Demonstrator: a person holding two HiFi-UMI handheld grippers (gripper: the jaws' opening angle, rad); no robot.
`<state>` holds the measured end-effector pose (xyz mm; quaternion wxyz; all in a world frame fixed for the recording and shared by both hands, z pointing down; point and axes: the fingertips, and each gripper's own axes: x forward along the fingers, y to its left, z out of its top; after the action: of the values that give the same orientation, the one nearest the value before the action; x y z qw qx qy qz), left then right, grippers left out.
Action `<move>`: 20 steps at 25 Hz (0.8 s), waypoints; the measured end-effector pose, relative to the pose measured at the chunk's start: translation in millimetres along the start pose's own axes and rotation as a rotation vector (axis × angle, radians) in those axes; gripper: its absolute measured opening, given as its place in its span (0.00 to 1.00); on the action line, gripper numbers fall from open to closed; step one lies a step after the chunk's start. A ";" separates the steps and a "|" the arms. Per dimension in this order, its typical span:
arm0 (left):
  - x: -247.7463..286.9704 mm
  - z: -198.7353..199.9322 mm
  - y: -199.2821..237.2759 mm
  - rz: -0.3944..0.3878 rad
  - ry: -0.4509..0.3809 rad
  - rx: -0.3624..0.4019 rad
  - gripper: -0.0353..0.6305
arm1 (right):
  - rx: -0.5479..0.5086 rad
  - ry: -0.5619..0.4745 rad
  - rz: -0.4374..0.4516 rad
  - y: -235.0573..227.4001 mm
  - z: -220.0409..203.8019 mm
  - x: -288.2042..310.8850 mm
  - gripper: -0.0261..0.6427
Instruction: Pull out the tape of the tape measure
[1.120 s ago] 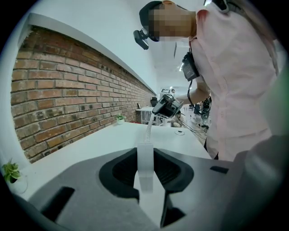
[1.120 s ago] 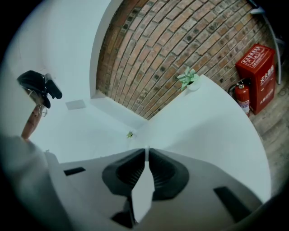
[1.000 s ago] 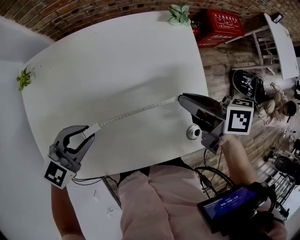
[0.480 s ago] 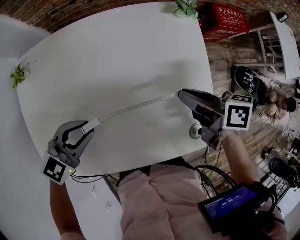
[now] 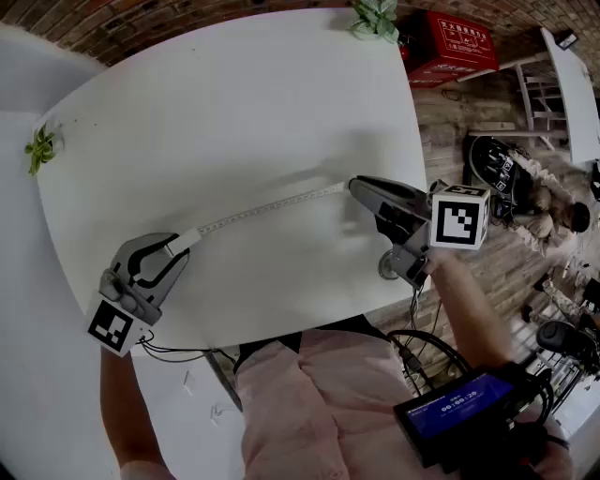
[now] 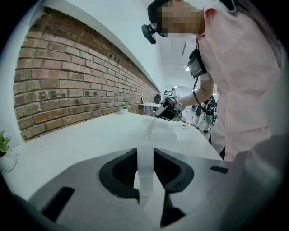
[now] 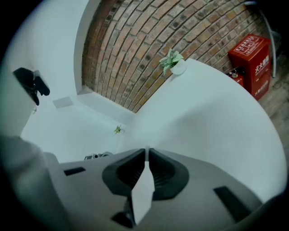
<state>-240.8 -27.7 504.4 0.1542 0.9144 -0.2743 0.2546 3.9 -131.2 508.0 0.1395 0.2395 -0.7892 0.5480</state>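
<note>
A thin white tape point(image 5: 267, 208) runs taut across the white table point(image 5: 234, 103) between my two grippers. My left gripper point(image 5: 178, 246) at the lower left is shut on the tape's wider white end tab. In the left gripper view the tape point(image 6: 145, 167) passes between the left gripper's point(image 6: 145, 155) fingers and leads off to the right gripper point(image 6: 168, 108). My right gripper point(image 5: 354, 186) at the right is shut on the other end. The right gripper view shows the white strip point(image 7: 143, 189) pinched in the right gripper point(image 7: 147, 155). No tape case shows.
A small round object point(image 5: 387, 265) lies near the table's front edge under the right gripper. Potted plants stand at the far corner point(image 5: 375, 17) and the left edge point(image 5: 39, 150). A red box point(image 5: 448, 45) and a person point(image 5: 553, 211) are on the floor beyond the right side.
Both grippers have sunk toward the table with the tape still stretched between them. The left gripper has rolled a little. The right gripper has shifted slightly left in the head view.
</note>
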 end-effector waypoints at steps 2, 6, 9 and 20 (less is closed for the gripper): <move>0.2 0.8 -0.3 -0.001 0.005 -0.001 0.21 | 0.002 0.003 -0.002 -2.4 -0.1 2.3 0.09; 1.6 2.2 0.8 0.004 0.023 -0.015 0.21 | 0.001 0.015 -0.016 -10.4 -2.3 7.5 0.09; 1.8 3.6 1.0 0.004 0.023 -0.019 0.21 | 0.002 0.025 -0.016 -13.7 -5.8 10.3 0.09; 4.4 0.6 2.5 -0.015 0.038 -0.025 0.21 | 0.018 0.050 -0.055 -21.2 -9.3 16.6 0.09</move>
<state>-238.9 -31.8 506.6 0.1726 0.9095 -0.2674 0.2673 0.8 -132.3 536.3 0.1718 0.2487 -0.7737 0.5568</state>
